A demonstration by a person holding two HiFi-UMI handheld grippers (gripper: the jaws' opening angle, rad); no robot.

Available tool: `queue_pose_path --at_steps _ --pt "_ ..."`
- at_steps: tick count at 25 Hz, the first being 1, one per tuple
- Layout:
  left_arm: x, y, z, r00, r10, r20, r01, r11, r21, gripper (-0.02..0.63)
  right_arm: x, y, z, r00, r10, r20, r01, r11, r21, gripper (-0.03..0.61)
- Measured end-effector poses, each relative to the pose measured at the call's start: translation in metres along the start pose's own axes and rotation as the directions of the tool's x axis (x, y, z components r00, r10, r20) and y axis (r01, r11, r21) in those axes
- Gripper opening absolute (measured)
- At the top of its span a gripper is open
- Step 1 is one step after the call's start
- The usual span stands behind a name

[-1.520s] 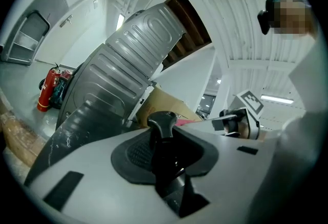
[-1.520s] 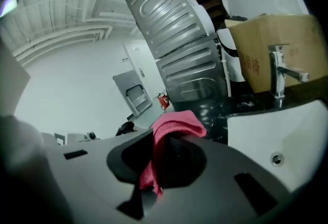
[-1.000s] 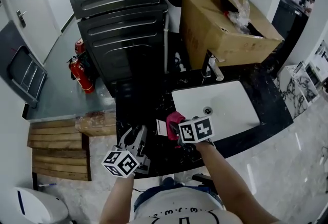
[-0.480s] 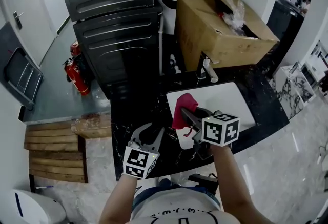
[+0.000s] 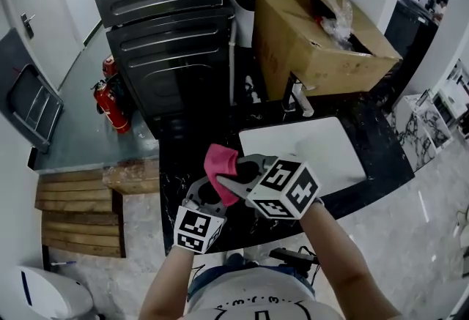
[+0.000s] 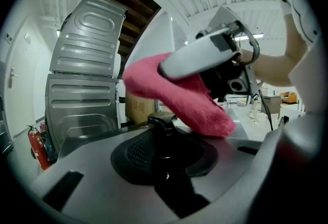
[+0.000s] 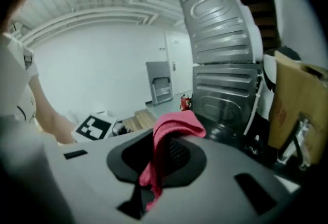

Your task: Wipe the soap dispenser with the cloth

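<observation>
**Right gripper brought pink cloth up to the dispenser held in the left**

Right gripper [image 5: 229, 178] was pinched tight on the cloth [image 5: 220, 163]. Its own view showed the pink fabric squeezed between the two dark pads, with one fold bunched above them and a tail hanging below. It was raised over the front edge of the black marbled countertop [image 5: 183, 154], and its marker cube faced the head camera.

The left gripper [image 5: 208, 198] sat just below and to the left of it. Its jaws were closed on the soap dispenser [image 6: 163, 126], a black bottle that stood between the pads with its pump head poking up past them. In the left gripper view the cloth hung right at the pump head, crossing above and behind it. Whether the fabric actually touched the pump could not be told. In the head view the dispenser was mostly hidden under the cloth and the right gripper.

Beyond both grippers lay the white sink [image 5: 322, 154], set into the countertop with the faucet [image 5: 299, 100] at its far rim. An open cardboard box [image 5: 315, 33] stood behind the faucet. To the left of the box rose a dark ribbed metal cabinet [image 5: 168, 33], and a red fire extinguisher [image 5: 110, 102] stood on the floor beside it.
</observation>
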State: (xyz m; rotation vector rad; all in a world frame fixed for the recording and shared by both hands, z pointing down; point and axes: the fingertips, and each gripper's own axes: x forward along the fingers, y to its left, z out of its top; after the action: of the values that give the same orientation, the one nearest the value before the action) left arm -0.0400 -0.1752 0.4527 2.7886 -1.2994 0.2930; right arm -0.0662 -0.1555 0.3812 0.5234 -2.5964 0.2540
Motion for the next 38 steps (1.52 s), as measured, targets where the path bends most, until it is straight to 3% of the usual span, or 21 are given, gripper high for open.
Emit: queue_pose_path --at_steps 3,7,13,16,18,21,24,28,31,33,34,36,38 --pt "0.0 -0.001 0.001 1.0 0.002 0.001 -0.002 1.0 -0.003 0.104 0.02 0.011 -0.022 0.987 0.013 -0.159 -0.032 0.993 -0.115 0.048" --pt "-0.001 0.0 0.001 1.0 0.005 0.005 -0.005 1.0 -0.004 0.103 0.024 0.01 -0.022 0.981 0.032 -0.193 -0.058 0.99 -0.129 0.048" --pt "0.0 0.001 0.0 1.0 0.006 0.007 -0.006 1.0 -0.008 0.103 0.022 -0.031 -0.016 0.993 0.029 -0.113 -0.019 0.996 0.093 0.048" --pt "0.0 0.0 -0.001 1.0 -0.009 -0.005 0.009 1.0 0.003 0.104 0.018 -0.046 -0.017 0.995 -0.034 -0.091 0.046 0.991 0.128 0.049" --pt "0.0 0.0 0.0 0.999 -0.018 -0.038 0.02 0.998 0.053 0.11 0.01 -0.058 -0.02 0.99 -0.115 -0.085 0.126 0.982 0.139 0.049" --pt "0.001 0.0 0.002 0.993 -0.006 -0.117 0.022 0.99 0.137 0.147 -0.013 -0.079 -0.029 0.969 -0.24 -0.053 0.246 0.952 0.18 0.049" --pt "0.002 0.001 0.001 0.984 0.013 -0.175 0.012 0.99 0.139 0.155 -0.041 -0.093 -0.043 0.948 -0.317 0.002 0.302 0.906 0.298 0.049" --pt "0.003 0.001 -0.002 0.976 0.045 -0.214 -0.036 0.998 0.045 0.118 -0.072 -0.1 -0.068 0.913 -0.404 0.052 0.336 0.82 0.463 0.049" --pt "0.003 0.006 -0.003 0.982 0.039 -0.183 -0.056 0.994 -0.091 0.106 -0.086 -0.097 -0.087 0.897 -0.438 0.05 0.347 0.771 0.533 0.049" --pt "0.0 0.019 0.0 0.992 0.035 -0.122 -0.066 0.963 -0.261 0.106 -0.091 -0.096 -0.097 0.892 -0.45 0.038 0.357 0.755 0.55 0.049" --pt "-0.003 0.027 0.003 0.997 0.031 -0.077 -0.058 0.928 -0.367 0.106 -0.094 -0.096 -0.101 0.89 -0.455 0.034 0.362 0.75 0.554 0.049" --pt "-0.009 0.041 0.012 0.999 0.013 0.036 0.009 0.821 -0.571 0.106 -0.099 -0.097 -0.104 0.886 -0.463 0.034 0.367 0.743 0.56 0.049" --pt "-0.016 0.051 0.021 0.988 -0.003 0.154 0.113 0.688 -0.717 0.106 -0.101 -0.097 -0.103 0.882 -0.469 0.044 0.366 0.742 0.562 0.049"
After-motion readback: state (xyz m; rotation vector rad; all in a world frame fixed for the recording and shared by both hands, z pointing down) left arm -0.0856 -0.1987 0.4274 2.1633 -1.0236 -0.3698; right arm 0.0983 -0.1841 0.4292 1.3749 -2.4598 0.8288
